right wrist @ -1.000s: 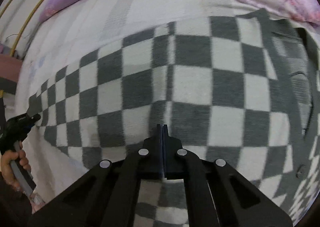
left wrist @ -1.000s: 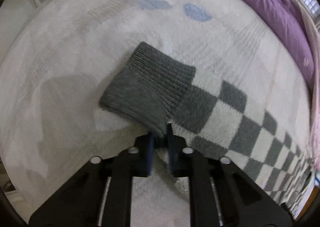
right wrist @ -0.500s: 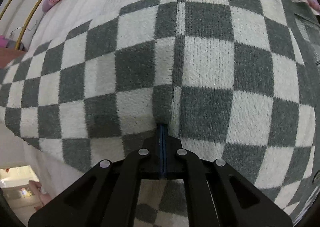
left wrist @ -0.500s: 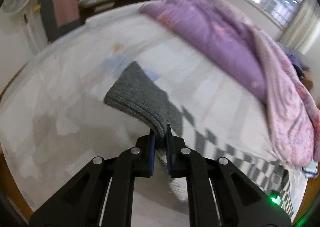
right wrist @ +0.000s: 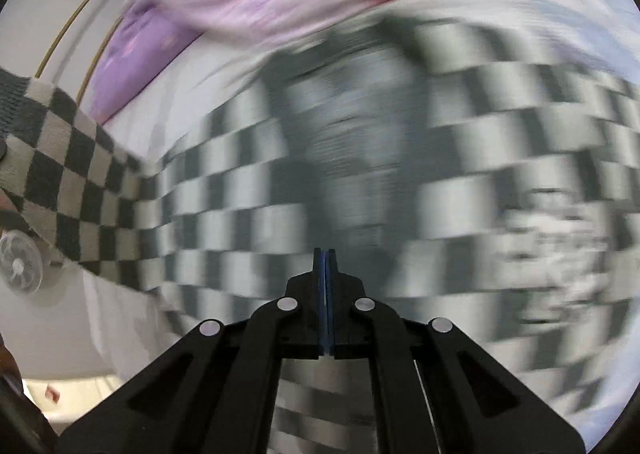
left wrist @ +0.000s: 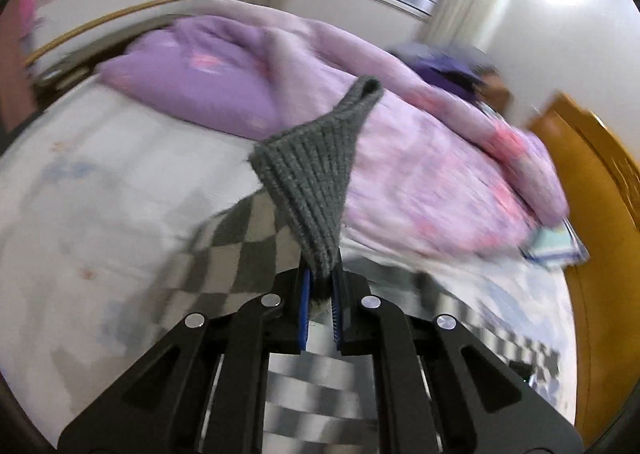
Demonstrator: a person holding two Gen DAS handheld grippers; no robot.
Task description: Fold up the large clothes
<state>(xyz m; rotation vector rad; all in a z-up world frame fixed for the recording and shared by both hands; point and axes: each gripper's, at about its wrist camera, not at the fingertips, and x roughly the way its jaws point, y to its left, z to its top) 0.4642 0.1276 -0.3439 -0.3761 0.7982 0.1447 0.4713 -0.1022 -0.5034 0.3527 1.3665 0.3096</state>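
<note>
Both tools are closed: the left tool (left wrist: 320, 286) pinches the grey ribbed knit cuff (left wrist: 316, 174) of the checkered grey-and-white sweater (right wrist: 240, 190), the right tool (right wrist: 325, 266) apparently holding nothing.

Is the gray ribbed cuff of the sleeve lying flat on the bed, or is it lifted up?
Lifted. The left gripper pinches the gray ribbed cuff, which stands up above the bed sheet.
</note>
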